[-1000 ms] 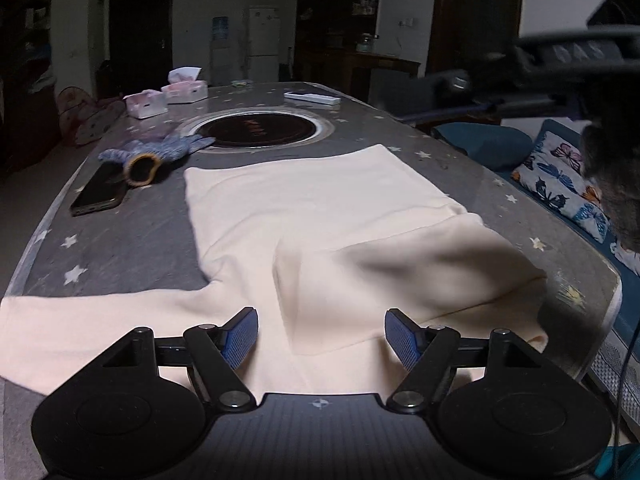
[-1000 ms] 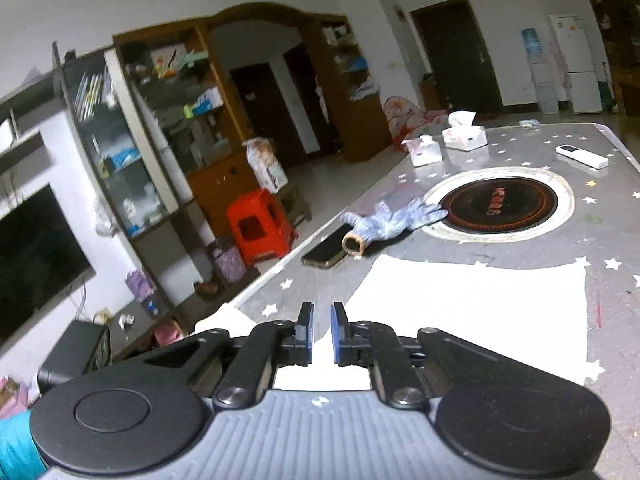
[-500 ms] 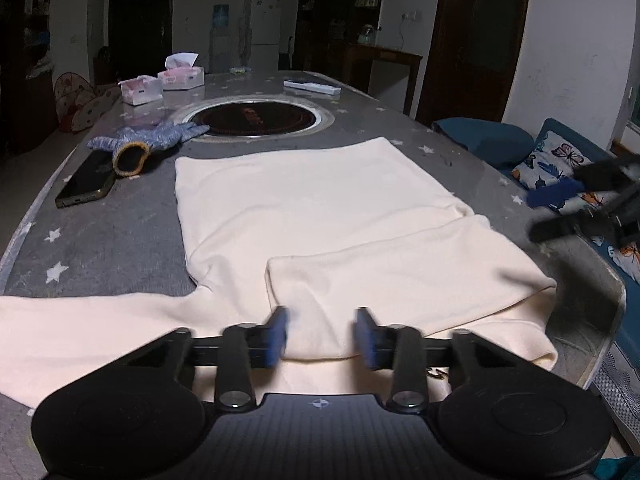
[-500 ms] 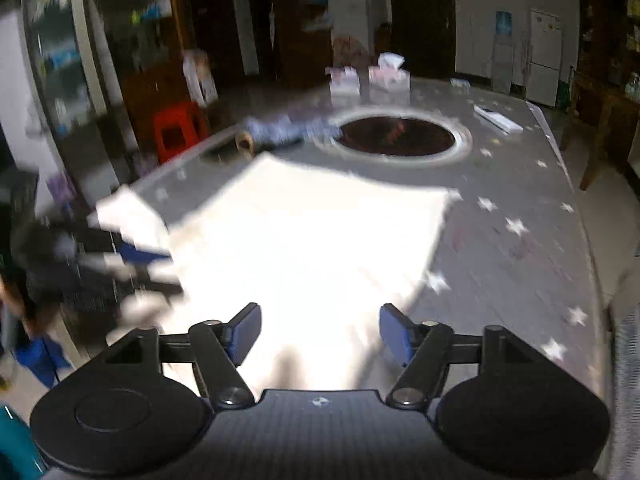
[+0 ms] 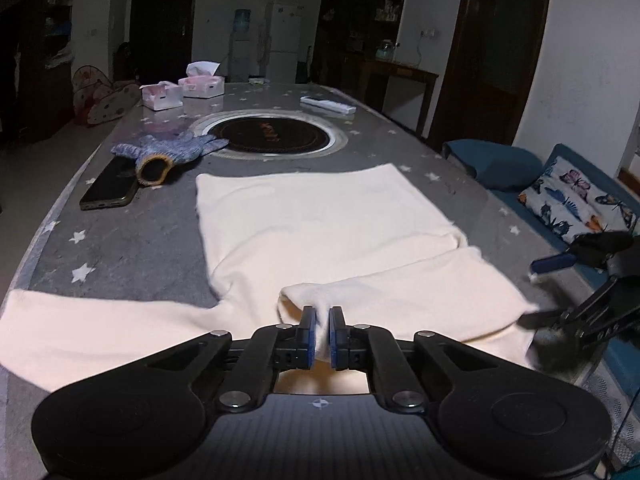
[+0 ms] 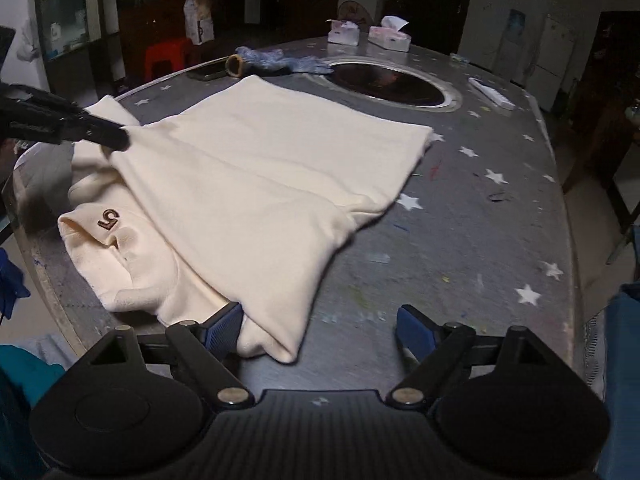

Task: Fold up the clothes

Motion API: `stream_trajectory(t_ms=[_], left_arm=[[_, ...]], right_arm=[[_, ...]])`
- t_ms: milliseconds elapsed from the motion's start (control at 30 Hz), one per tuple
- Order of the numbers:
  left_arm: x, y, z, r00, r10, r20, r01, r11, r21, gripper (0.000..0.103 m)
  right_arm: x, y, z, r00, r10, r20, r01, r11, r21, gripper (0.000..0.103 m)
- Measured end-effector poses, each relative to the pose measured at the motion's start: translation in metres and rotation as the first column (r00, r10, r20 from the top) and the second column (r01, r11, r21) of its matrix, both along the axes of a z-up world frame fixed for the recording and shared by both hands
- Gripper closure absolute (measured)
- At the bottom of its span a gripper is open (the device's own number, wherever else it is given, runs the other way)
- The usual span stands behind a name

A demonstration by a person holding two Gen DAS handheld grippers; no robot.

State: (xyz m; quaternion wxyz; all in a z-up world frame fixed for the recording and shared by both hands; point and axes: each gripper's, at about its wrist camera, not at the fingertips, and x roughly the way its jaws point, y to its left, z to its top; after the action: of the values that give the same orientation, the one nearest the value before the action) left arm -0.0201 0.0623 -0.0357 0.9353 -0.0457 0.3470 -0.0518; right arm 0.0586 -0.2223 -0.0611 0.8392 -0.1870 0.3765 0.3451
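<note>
The cream top (image 5: 320, 220) is lying spread on the star-patterned desk (image 5: 120, 248), one sleeve laid across the body and the other trailing off to the left. The left tool (image 5: 319, 334) is pinching the folded sleeve's cuff; the right tool (image 6: 320, 326) is hanging spread wide at the garment's near corner (no cloth between its pads). Judging by this, a sleeve fold is underway; the next move is calling for the right to grip before any lifting.

Both wrist cameras sit low and close behind their tongs at the table's (image 5: 132, 240) near end, the left looking lengthwise, the right angled leftward, sharing the cream garment (image 5: 320, 220) (image 6: 260, 168) and the inset cooktop (image 5: 272, 136) (image 6: 392, 84) beyond.
</note>
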Motion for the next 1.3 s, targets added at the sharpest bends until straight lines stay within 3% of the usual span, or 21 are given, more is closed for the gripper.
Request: stream_trajectory(t_ms=[167,267,367,533,633,767,900,1033,1167,1300], left_arm=[[-0.003,0.002,-0.009,0.998,-0.023,-0.054,0.022,1.0,-0.006,0.09],[-0.01,-0.003,-0.006,0.999,-0.015,-0.047,0.018,0.998,0.064,0.086],[-0.014,0.0,0.004,1.0,0.006,-0.004,-0.005,0.998,0.068,0.086],[-0.009,-0.002,0.011,0.998,-0.015,0.053,0.014,1.0,0.016,0.086],[-0.001,-0.008,0.002,0.998,-0.041,0.037,0.041,0.999,0.008,0.086],[0.006,-0.007,-0.015,0.999,-0.039,-0.009,0.039,0.999,0.002,0.086],[-0.003,0.004,-0.017,1.0,-0.002,-0.004,0.002,1.0,-0.015,0.085],[-0.016,0.024,-0.011,0.996,0.087,0.036,-0.086,0.996,-0.014,0.071],[-0.029,0.054,-0.009,0.954,0.287,0.083,-0.291,0.956,0.032,0.06],[-0.038,0.091,-0.012,0.861,0.5,0.094,-0.506,0.86,0.062,0.055]], right_arm=[[0.0,-0.01,0.001,1.0,-0.019,0.007,0.019,1.0,-0.011,0.017],[0.002,-0.012,0.012,1.0,-0.018,0.018,0.018,0.999,0.027,0.017],[0.005,-0.012,0.023,0.999,-0.022,0.038,0.02,0.997,0.072,0.018],[0.024,0.001,0.03,1.0,-0.016,0.021,0.012,0.983,0.181,0.038],[0.034,0.019,0.024,1.0,0.015,-0.005,-0.013,0.976,0.216,0.047],[0.039,0.037,0.01,0.998,0.054,-0.025,-0.048,0.977,0.208,0.051],[0.042,0.043,-0.005,0.998,0.045,-0.047,-0.036,0.984,0.176,0.052],[0.038,0.042,-0.003,0.998,0.047,-0.04,-0.039,0.983,0.177,0.05],[0.036,0.044,0.001,0.998,0.048,-0.032,-0.041,0.983,0.181,0.042],[0.032,0.047,0.004,0.998,0.058,-0.022,-0.053,0.982,0.183,0.034]])
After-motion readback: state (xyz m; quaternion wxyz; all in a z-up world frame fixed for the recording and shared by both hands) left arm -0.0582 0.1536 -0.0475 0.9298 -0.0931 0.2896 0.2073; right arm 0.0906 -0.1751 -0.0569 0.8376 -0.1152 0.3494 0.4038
